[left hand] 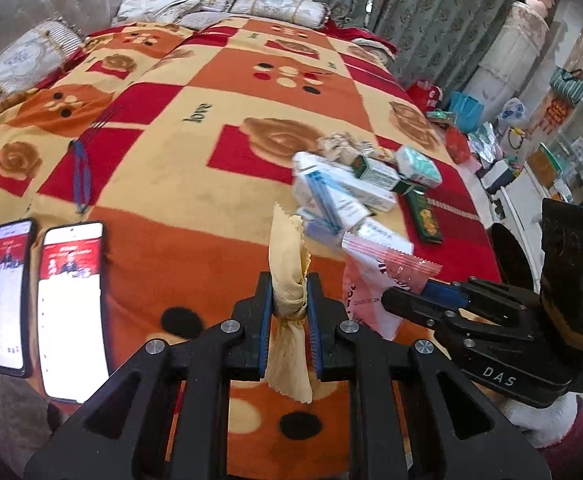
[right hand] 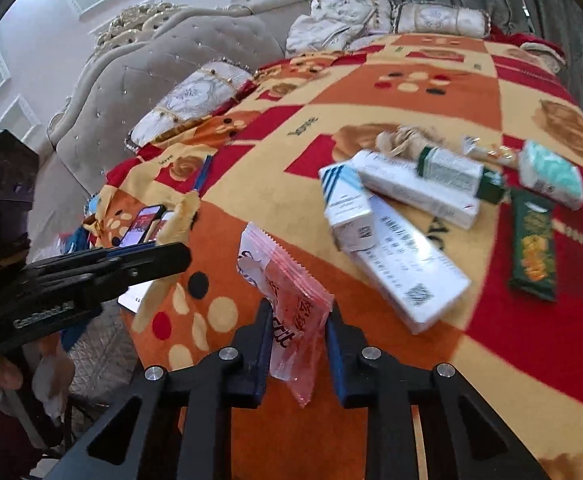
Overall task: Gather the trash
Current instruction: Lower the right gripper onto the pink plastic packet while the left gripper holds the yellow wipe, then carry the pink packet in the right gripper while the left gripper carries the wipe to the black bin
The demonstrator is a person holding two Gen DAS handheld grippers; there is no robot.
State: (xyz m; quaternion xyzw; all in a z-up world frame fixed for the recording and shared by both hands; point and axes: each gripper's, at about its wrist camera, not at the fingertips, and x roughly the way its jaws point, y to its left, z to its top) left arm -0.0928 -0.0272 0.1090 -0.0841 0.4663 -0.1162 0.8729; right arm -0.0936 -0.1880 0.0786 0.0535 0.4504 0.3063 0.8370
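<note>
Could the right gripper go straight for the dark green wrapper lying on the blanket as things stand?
Probably not yet. The way to the dark green wrapper looks free: it lies alone on the blanket, beside the boxes. But the right gripper is shut on a pink wrapper, so it would have to drop that first.

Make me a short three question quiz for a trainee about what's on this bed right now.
1. True or false: the left gripper is shut on a yellow crinkle-edged wrapper.
2. What does the right gripper hold? A) long dark green snack bar B) pink and clear plastic packet C) white carton
3. How many lit smartphones lie on the orange and red patterned blanket in the left wrist view?

Key: 1 true; 2 B; 3 two.
</note>
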